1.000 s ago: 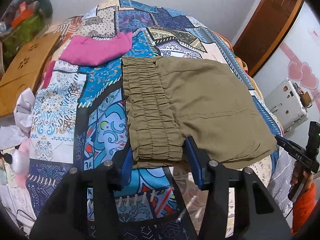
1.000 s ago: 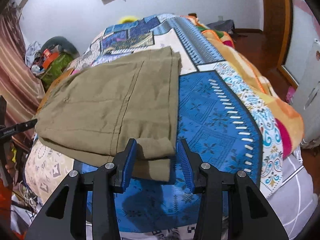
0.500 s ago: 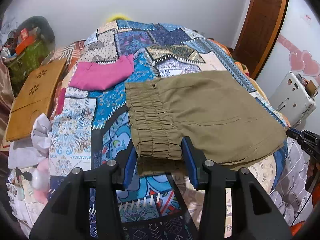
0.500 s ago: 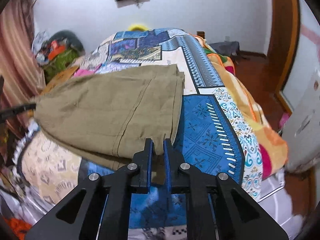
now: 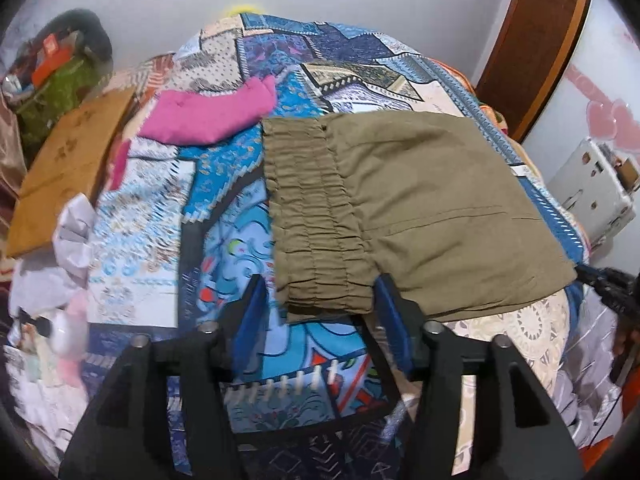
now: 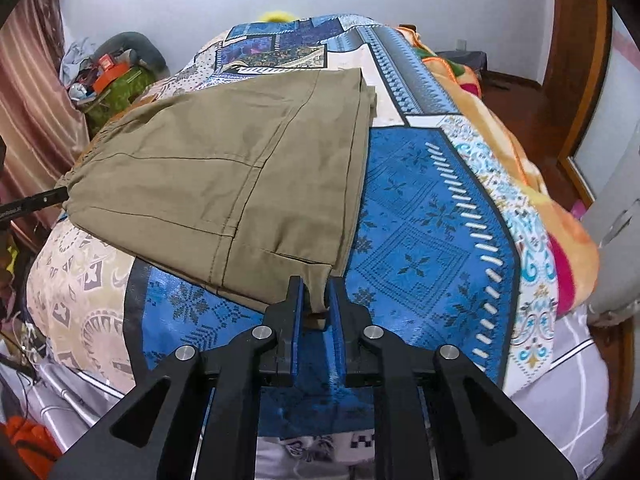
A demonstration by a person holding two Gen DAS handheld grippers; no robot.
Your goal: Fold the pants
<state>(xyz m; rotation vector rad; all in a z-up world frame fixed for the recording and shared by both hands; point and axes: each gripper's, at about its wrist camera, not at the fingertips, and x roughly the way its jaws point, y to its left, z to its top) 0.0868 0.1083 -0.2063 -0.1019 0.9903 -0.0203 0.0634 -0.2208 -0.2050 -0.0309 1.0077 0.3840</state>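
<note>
- On the patchwork bedspread (image 6: 424,216), the olive pants (image 6: 224,168) lie already doubled into a thick rectangle, with the elastic waistband (image 5: 316,216) toward 9 o'clock in the left wrist view and the folded leg end toward 3 o'clock.
- The right gripper (image 6: 314,300) is closed to a narrow gap, pinching the near corner of the pants at 6 o'clock in its view; a small tab of fabric shows between the blue pads.
- The left gripper (image 5: 320,316) stands wide, its pads straddling the near end of the waistband without pressing it.
- The step in hand looks like securing both near corners for the next fold. To do it well, the left pads should bite every stacked layer of the waistband, not only the top one. Both corners should then rise together and travel toward 12 o'clock so the edges meet squarely.
- The risk is a one-sided lift, which would skew the stack.
- The pink garment (image 5: 212,116) at 11 o'clock lies well apart and should not interfere.
- Compared with one second ago, the right jaws have gone from wide around the corner to clamped on it, and that corner now sits slightly raised.
- The left jaws remain wide, though the view has shifted and blurred a little.
</note>
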